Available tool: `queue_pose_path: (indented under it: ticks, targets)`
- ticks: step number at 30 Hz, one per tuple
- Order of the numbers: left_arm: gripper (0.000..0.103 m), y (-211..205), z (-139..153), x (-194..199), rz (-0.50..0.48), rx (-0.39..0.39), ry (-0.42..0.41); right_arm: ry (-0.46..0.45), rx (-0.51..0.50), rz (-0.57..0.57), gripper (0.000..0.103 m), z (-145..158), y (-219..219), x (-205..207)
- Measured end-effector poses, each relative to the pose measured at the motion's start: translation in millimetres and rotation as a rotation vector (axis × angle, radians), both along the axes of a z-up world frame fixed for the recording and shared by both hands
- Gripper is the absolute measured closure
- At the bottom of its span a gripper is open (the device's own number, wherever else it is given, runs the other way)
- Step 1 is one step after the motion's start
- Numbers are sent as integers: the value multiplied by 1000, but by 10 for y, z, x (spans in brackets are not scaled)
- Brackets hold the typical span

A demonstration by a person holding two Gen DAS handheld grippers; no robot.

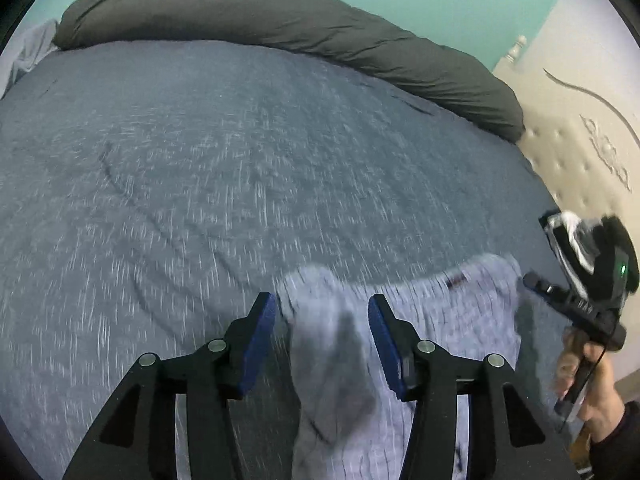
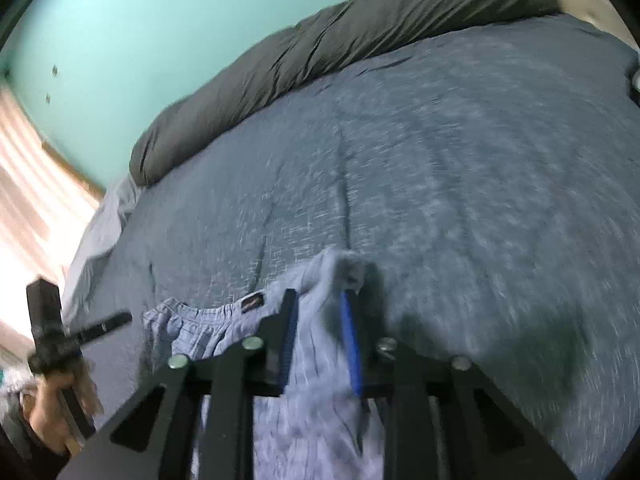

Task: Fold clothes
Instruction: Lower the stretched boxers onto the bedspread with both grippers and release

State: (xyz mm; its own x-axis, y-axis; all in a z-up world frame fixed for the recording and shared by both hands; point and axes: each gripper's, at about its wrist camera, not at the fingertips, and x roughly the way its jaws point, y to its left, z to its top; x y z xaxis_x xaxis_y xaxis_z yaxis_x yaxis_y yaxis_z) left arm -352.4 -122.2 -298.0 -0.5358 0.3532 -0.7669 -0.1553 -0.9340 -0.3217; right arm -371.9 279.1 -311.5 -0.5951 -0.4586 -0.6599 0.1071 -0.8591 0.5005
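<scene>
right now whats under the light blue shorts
The light blue shorts lie on the blue-grey bedspread, which shows all around them. Whatever sits directly beneath the cloth is covered and cannot be seen.

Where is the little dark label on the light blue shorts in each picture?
Left wrist view: the label is right of centre, on the shorts' waistband.
Right wrist view: the label is left of centre, beside the tool's left finger.
Shared landmark: the dark grey pillow along the bed's far edge.
</scene>
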Motion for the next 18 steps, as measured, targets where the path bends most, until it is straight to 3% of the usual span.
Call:
queue_pose_path:
  ticks: [8,11,14,18]
  targets:
    - [51,295,-222,536,-13,-25,31,8,-40,-151,67,-143,163,656]
    - [51,352,-303,616,9,-42,42,-19,-35,-134,62,-244,35,781]
    - [51,352,-354,647,45,-51,58,21,-32,-100,54,-246,-86,808]
    - [51,364,-435,657,61,-41,72,62,-13,-88,54,-176,-174,718]
